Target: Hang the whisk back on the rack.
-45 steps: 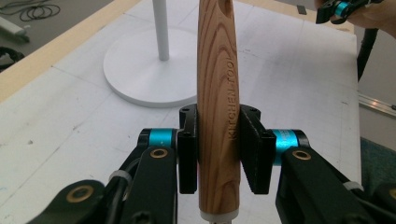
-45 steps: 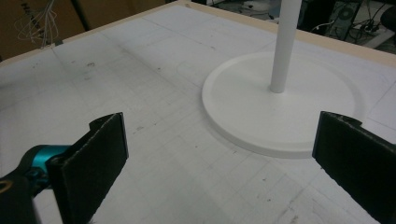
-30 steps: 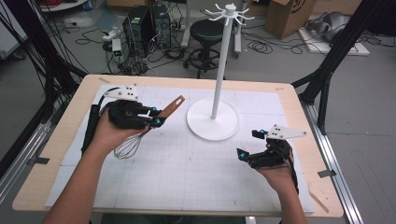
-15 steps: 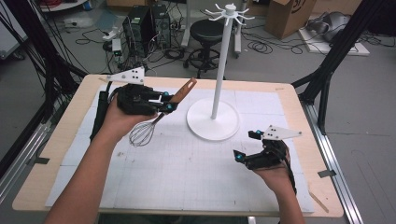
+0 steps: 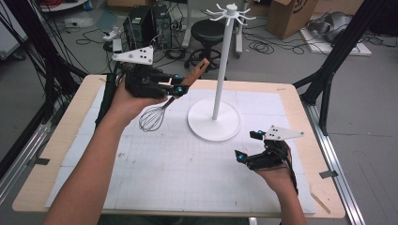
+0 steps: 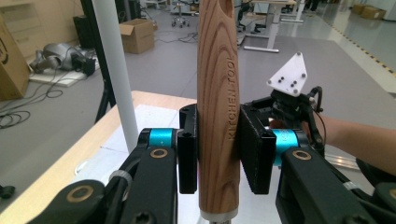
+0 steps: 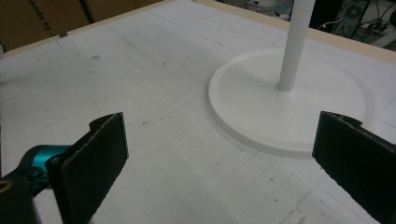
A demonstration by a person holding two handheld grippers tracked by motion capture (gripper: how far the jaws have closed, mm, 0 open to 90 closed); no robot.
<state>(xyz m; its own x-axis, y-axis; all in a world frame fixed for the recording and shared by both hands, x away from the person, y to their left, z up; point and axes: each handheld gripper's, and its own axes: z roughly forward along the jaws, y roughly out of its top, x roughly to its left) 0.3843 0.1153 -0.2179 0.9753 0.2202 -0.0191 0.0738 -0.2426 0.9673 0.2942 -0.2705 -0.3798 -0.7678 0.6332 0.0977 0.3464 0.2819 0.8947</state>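
A wire whisk (image 5: 154, 117) with a wooden handle (image 6: 217, 84) hangs in the air over the table's left half, head down. My left gripper (image 5: 177, 89) is shut on the handle, which points up and right toward the white stand's pole (image 5: 223, 65). In the left gripper view the handle reads "KITCHEN TOOL" and sits upright between the two black pads (image 6: 254, 151). My right gripper (image 5: 247, 146) rests low at the table's right front, open, with nothing between its pads (image 7: 91, 163). The stand's round base (image 7: 289, 102) lies just ahead of it.
The white stand (image 5: 215, 123) has hook arms at its top (image 5: 230, 13). A white gridded mat (image 5: 187, 173) covers the wooden table. Behind the table are a black stool (image 5: 207, 33), cables, computer cases and cardboard boxes (image 5: 286, 16). Black frame legs (image 5: 328, 70) stand at the right.
My left gripper has lifted the whisk off the mat and carried it up and to the right, toward the pole. The right gripper has barely shifted.
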